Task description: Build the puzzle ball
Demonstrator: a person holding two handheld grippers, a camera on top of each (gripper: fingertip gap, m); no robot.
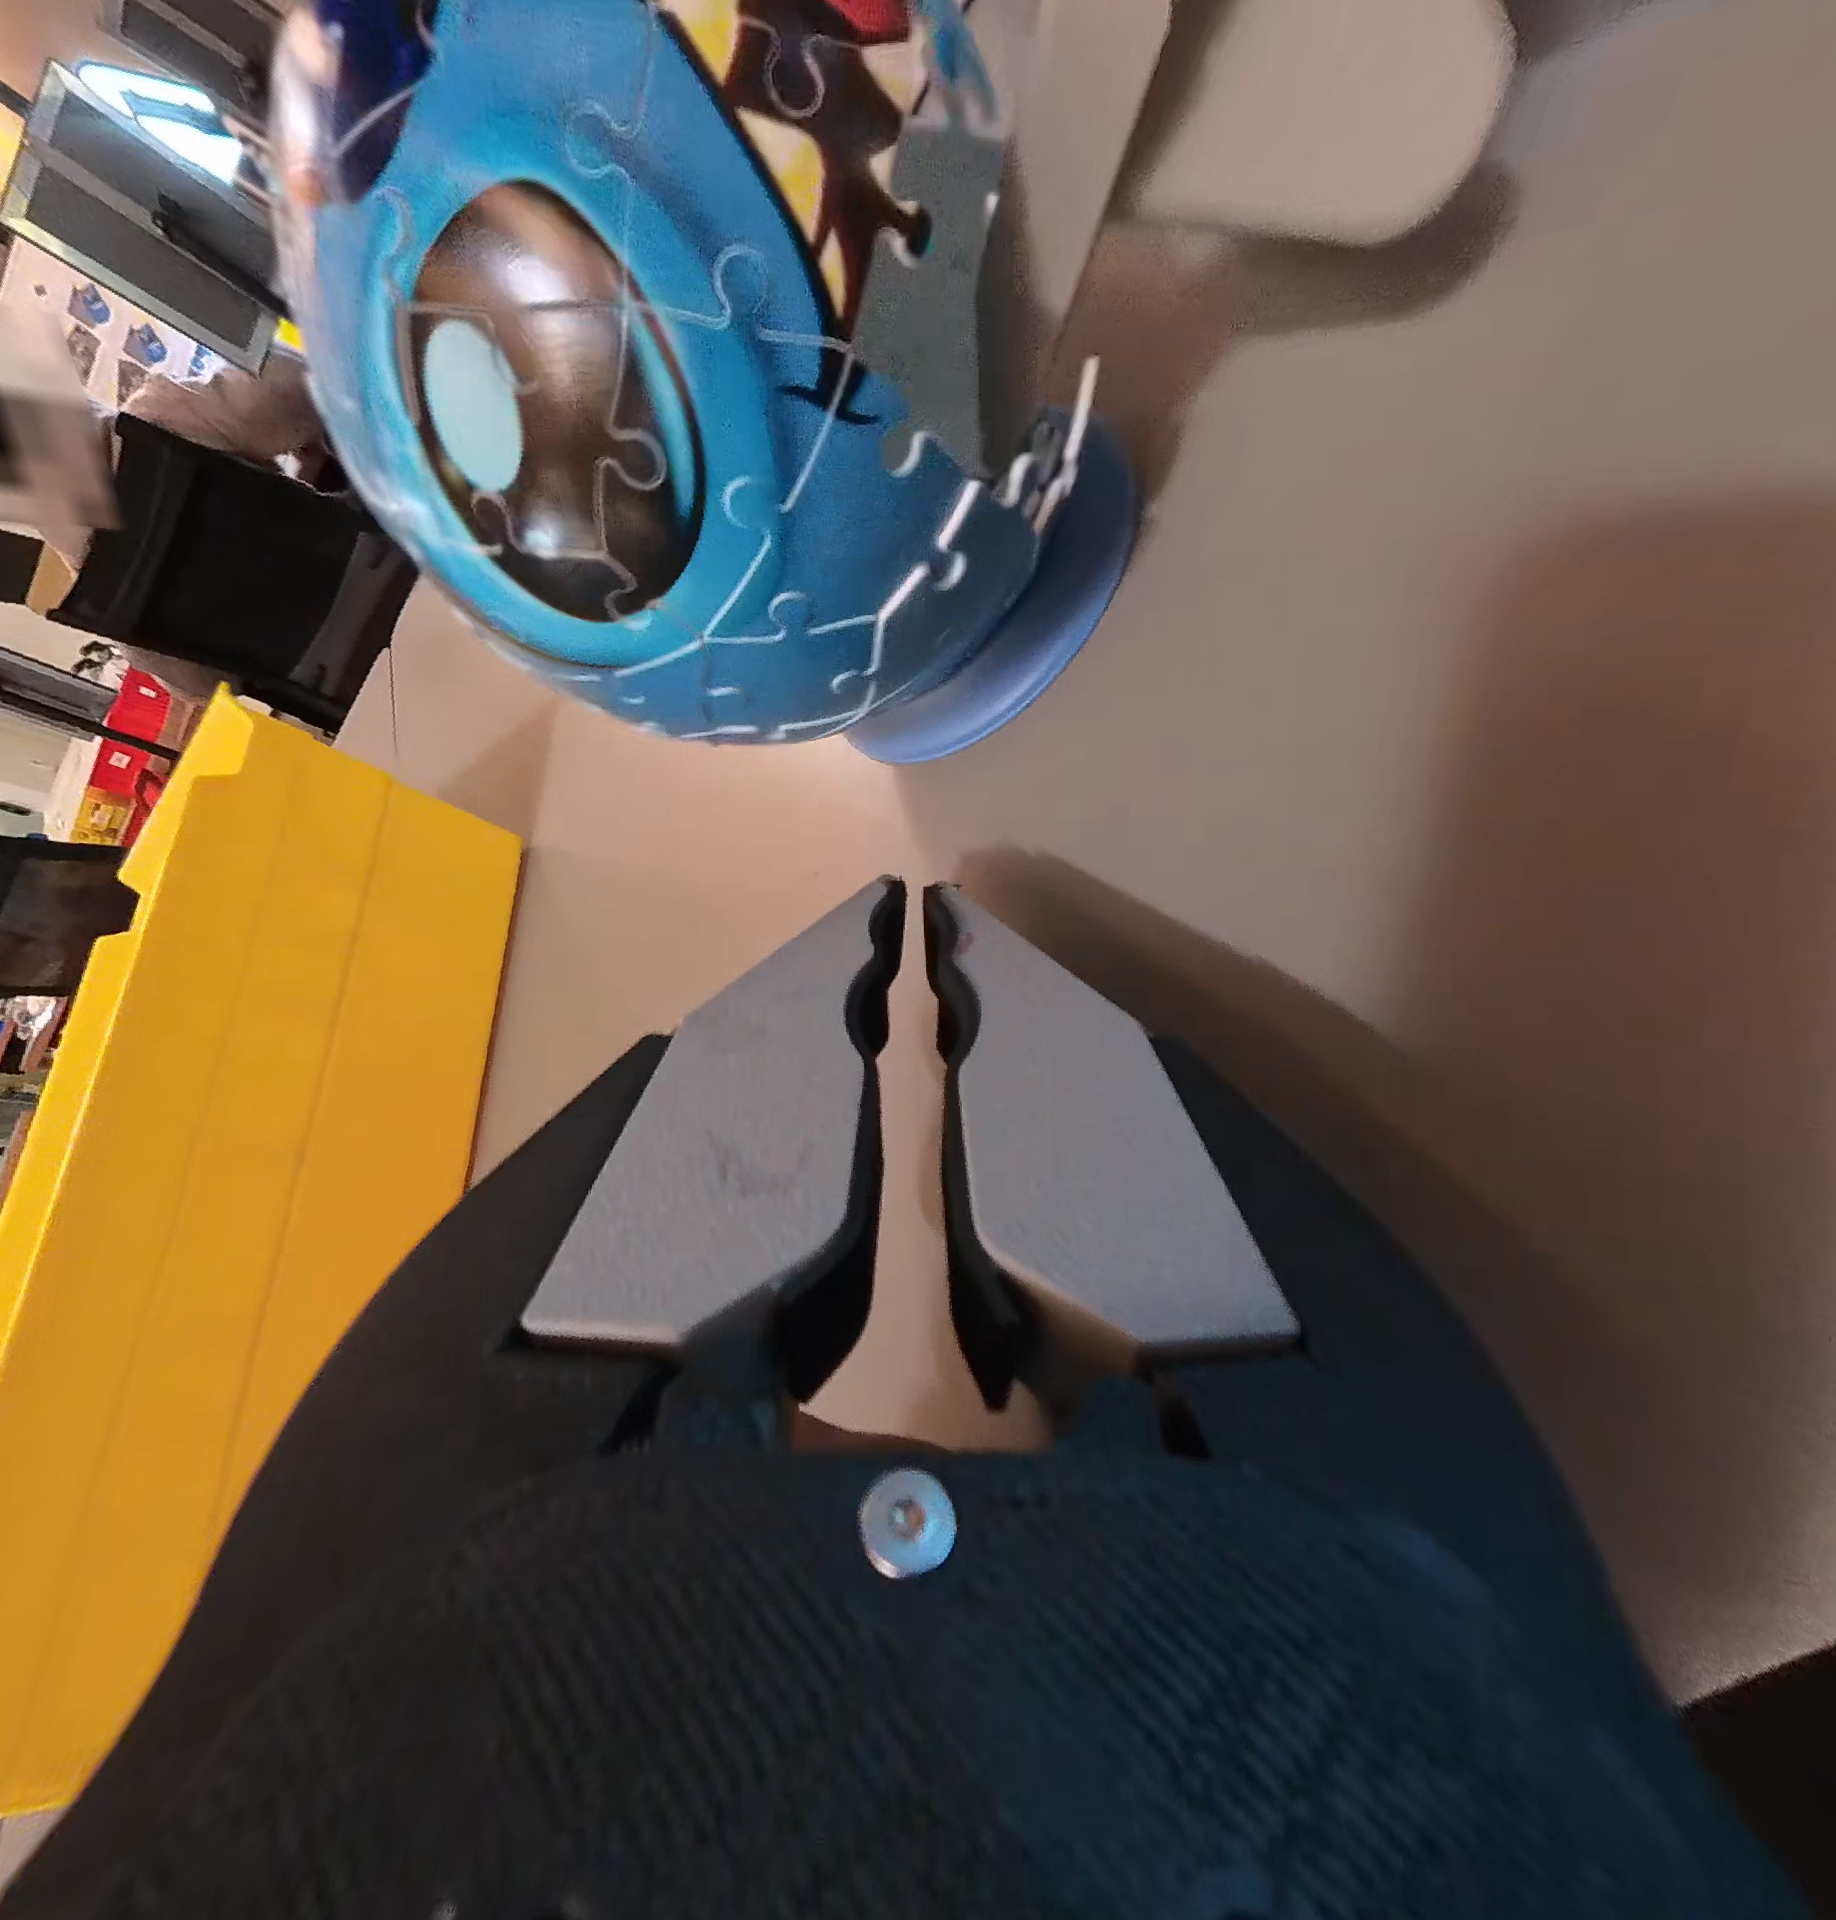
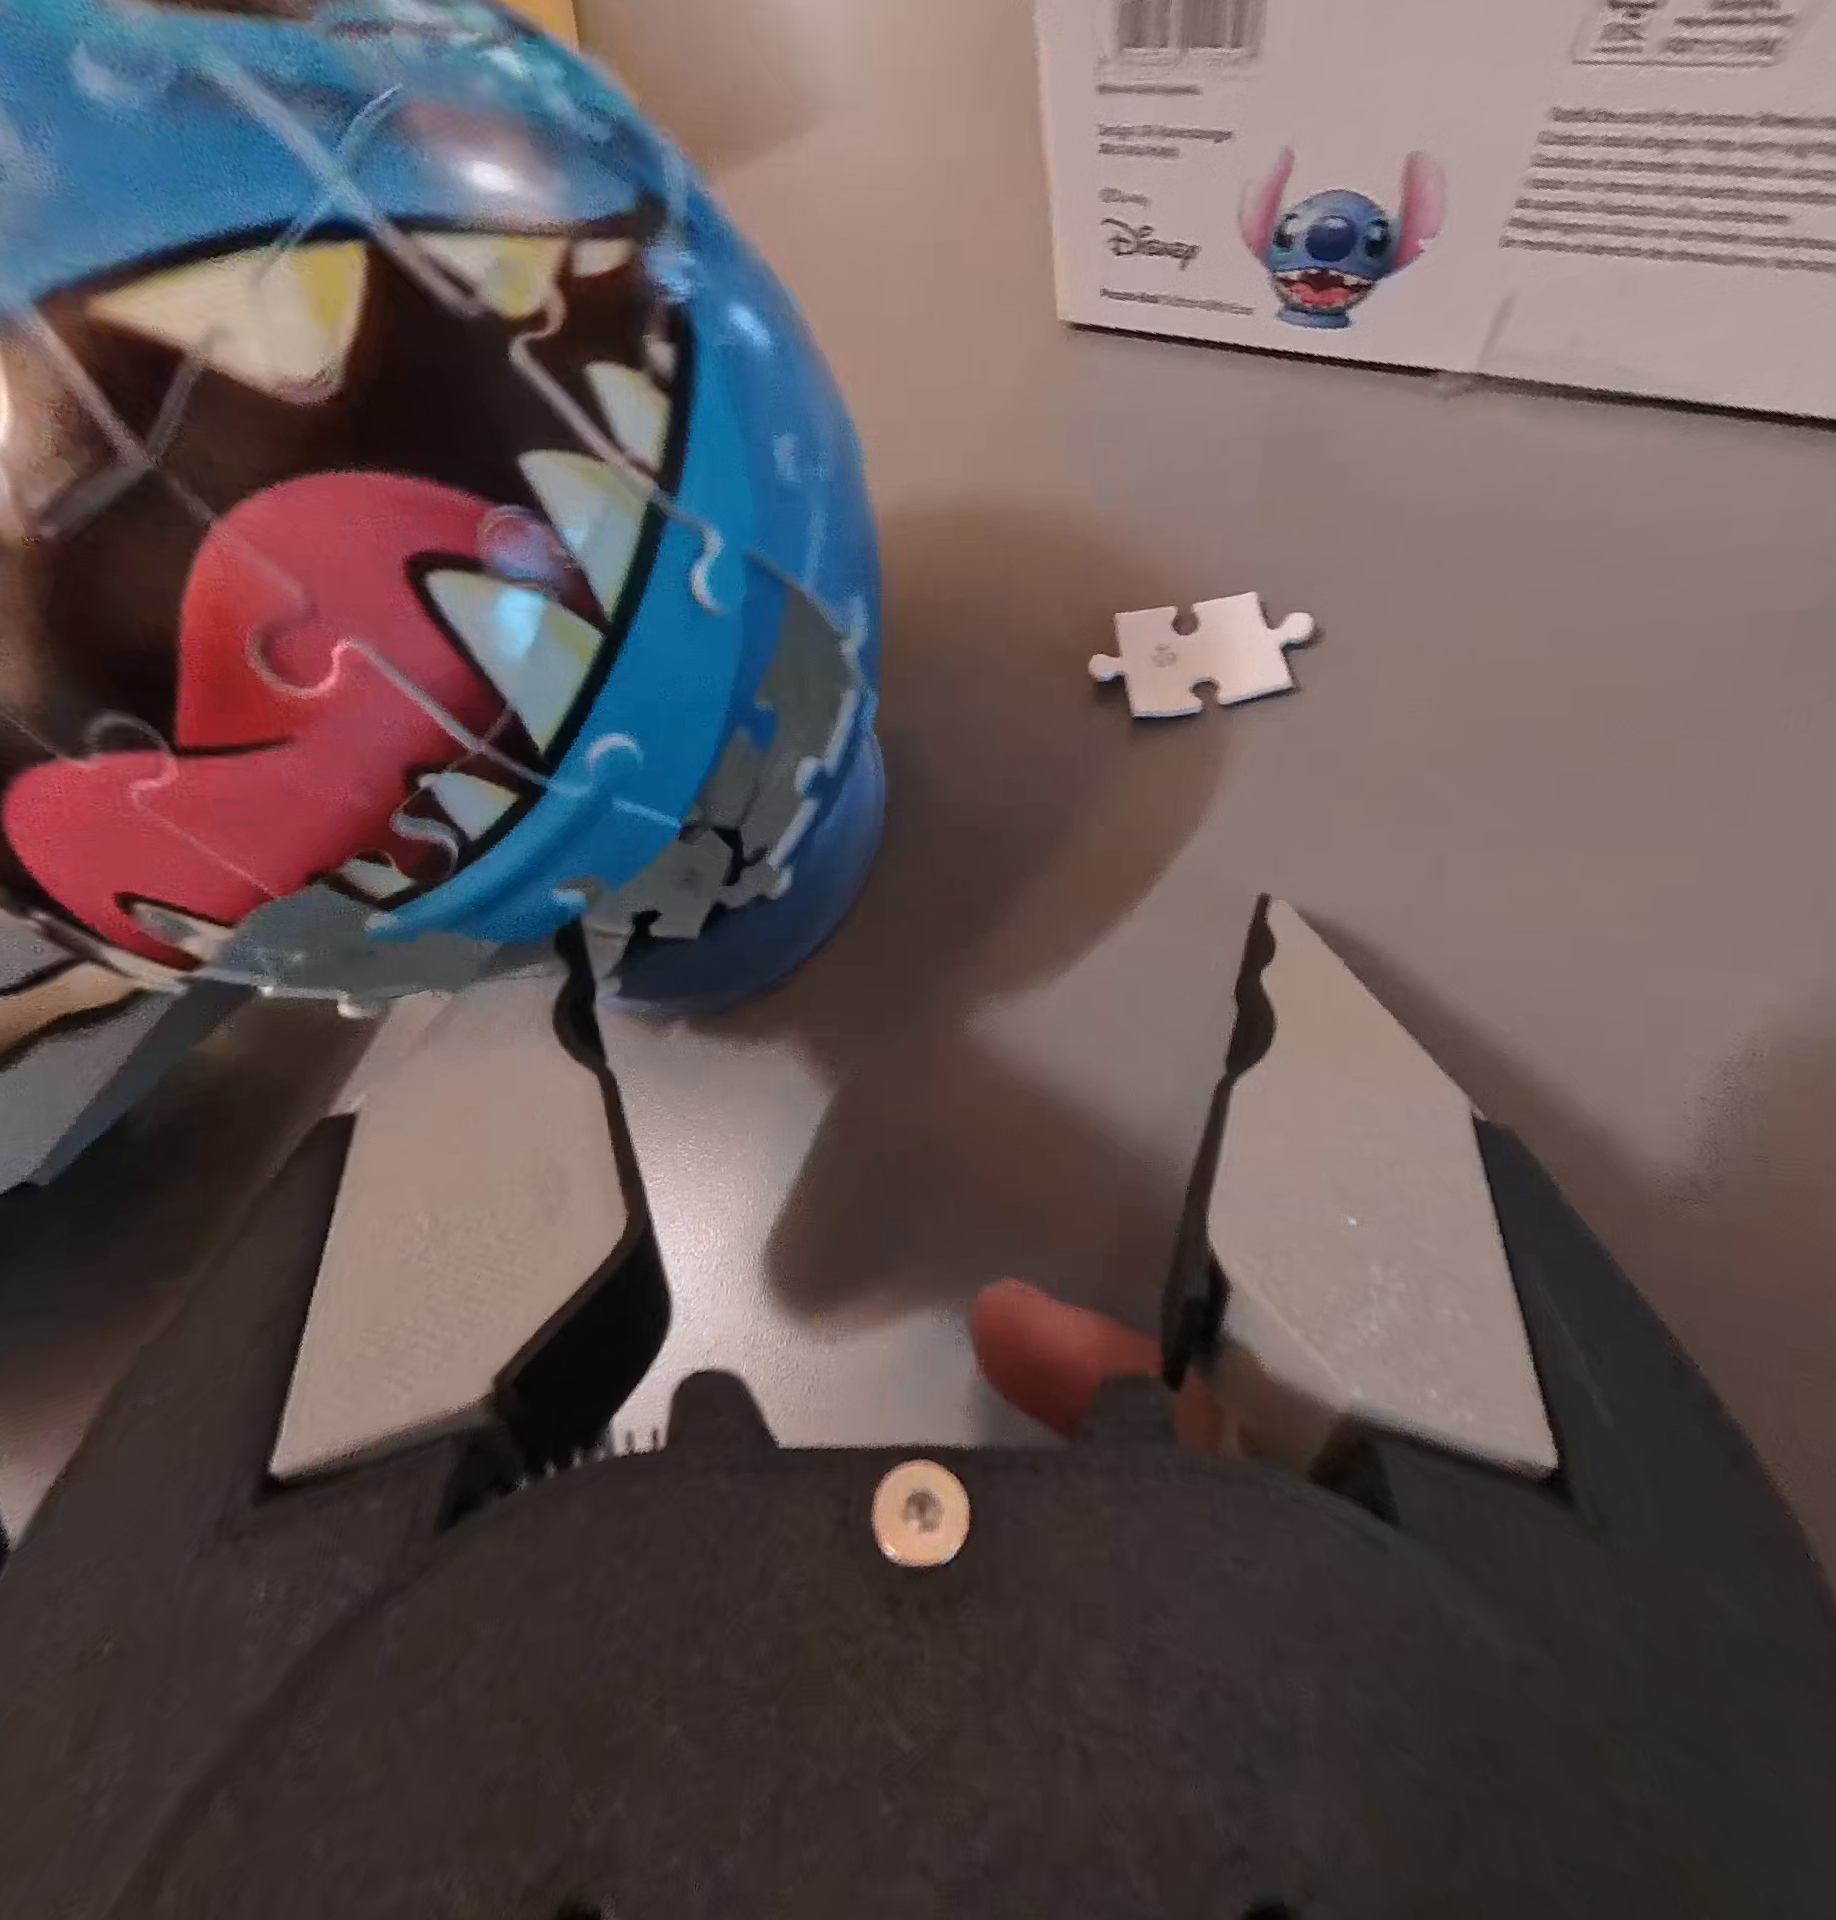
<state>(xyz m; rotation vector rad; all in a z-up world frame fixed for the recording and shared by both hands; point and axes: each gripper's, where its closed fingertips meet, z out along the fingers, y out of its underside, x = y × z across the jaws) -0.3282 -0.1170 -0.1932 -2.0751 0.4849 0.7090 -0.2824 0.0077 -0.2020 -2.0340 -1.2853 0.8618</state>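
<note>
table: grey-beige top, running under and ahead of both sets of tongs.

yellow bin: sitting off to the left of the left tongs, reaching well past the tips in that view.

box: white printed carton lying far ahead of the right tongs, a bit to the right, printed side facing up.

puzzle ball: mostly blue, sitting on its blue stand right on the table. In the left wrist view the ball is sitting straight ahead of the tips and slightly left, not touching them; the camera is rolled there, so the stand is showing at the ball's lower right and the stand-to-top axis is running diagonally up-left, with the eye facing the tongs. In the right wrist view the ball is looming ahead-left with the mouth and red tongue facing the camera and the stand at lower right. Grey unprinted patches are showing around the bottom rim.

left tongs: tips nearly together, just a sliver between them, gripping nothing.

right tongs: standing wide apart, nothing in between; the left tip is sitting just under the ball's lower edge, can't tell if it's touching.

loose piece: pale puzzle piece lying flat ahead of the right tongs, slightly right, clear of the ball, long axis running roughly left-right.
</note>
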